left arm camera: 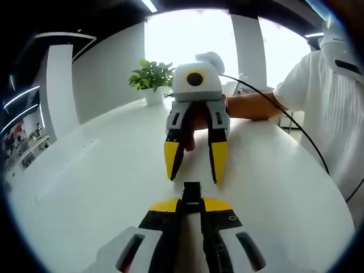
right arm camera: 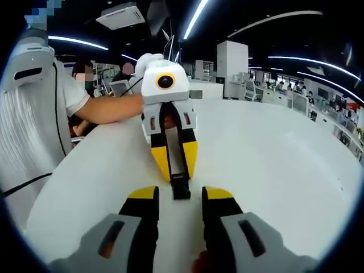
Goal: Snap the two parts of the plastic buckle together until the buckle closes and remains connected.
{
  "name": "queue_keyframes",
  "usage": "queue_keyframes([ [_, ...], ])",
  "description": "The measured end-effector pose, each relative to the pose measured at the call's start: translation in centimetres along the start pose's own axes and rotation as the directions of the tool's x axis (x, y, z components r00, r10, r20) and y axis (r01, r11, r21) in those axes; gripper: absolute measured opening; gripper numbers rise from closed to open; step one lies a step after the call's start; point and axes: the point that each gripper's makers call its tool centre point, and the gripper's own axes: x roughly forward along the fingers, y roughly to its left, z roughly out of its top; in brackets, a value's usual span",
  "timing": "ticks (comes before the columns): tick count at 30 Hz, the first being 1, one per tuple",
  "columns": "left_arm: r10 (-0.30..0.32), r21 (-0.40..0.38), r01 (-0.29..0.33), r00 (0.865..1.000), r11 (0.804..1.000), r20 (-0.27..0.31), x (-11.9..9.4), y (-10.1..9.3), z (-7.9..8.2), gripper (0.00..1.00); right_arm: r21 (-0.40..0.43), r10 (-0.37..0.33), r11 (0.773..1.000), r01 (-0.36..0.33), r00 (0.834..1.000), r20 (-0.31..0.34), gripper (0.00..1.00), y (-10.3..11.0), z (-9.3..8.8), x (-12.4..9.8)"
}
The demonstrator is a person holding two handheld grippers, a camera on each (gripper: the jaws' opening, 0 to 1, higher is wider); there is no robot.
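two grippers facing, left gripper (left arm camera: pixel 191 206) clamping one black buckle (left arm camera: pixel 191 193), right gripper (right arm camera: pixel 181 196) spread apart, one white table (right arm camera: pixel 273 165)

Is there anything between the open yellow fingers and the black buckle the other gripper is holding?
No. In the right gripper view, only bare white table lies between the right gripper and the buckle held by the left gripper.

On the white round table (right arm camera: pixel 273 165), the left gripper (right arm camera: pixel 174 165) w/ yellow tips faces the camera and pinches a black buckle (right arm camera: pixel 180 185), which lies between the right gripper (right arm camera: pixel 181 199) jaws, parted approx. on both sides of it.
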Motion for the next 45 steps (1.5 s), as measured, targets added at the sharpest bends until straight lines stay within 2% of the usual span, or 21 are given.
queue_keyframes([
  [14,0.011,0.004,-0.011,1.0,1.0,-0.017,0.2,0.2,0.2,0.11,0.046,-0.045,0.998,0.045,0.999,0.005,0.37,1.4,0.1,-2.2],
  [17,0.016,0.004,-0.016,1.0,1.0,-0.019,0.2,0.8,0.1,0.11,0.063,-0.073,0.995,0.072,0.997,-0.002,0.38,1.2,-0.1,-2.6],
  [18,0.017,0.006,-0.017,1.0,1.0,-0.02,0.3,0.7,0.2,0.11,0.077,-0.103,0.992,0.104,0.995,-0.013,0.38,0.8,-0.4,-2.8],
  [26,0.022,0.005,-0.022,0.999,1.0,-0.024,0.7,0.9,0.4,0.11,0.092,-0.182,0.978,0.185,0.983,-0.035,0.38,0.5,-1.0,-3.5],
  [30,0.021,0.003,-0.021,0.999,1.0,-0.023,0.8,1.5,0.4,0.11,0.113,-0.256,0.958,0.264,0.963,-0.082,0.4,-0.1,-1.4,-3.9],
  [31,0.021,0.002,-0.021,1.0,1.0,-0.023,0.9,1.6,0.4,0.11,0.108,-0.253,0.959,0.26,0.965,-0.075,0.41,0.1,-1.3,-3.9],
  [33,0.019,0.002,-0.019,1.0,1.0,-0.024,1.0,1.8,0.4,0.11,0.145,-0.285,0.945,0.294,0.955,-0.083,0.42,0.0,-1.4,-4.1],
  [34,0.019,0.002,-0.019,1.0,1.0,-0.025,1.1,1.9,0.5,0.11,0.139,-0.28,0.947,0.288,0.957,-0.076,0.42,0.0,-1.2,-4.1],
  [40,0.015,0.002,-0.015,1.0,1.0,-0.027,1.4,2.1,0.7,0.11,0.186,-0.339,0.921,0.343,0.939,-0.056,0.4,-0.4,-0.9,-5.0],
  [45,0.015,0.0,-0.015,1.0,1.0,-0.027,1.5,2.8,0.8,0.11,0.214,-0.403,0.889,0.406,0.913,-0.056,0.38,-1.1,-0.8,-5.8],
])
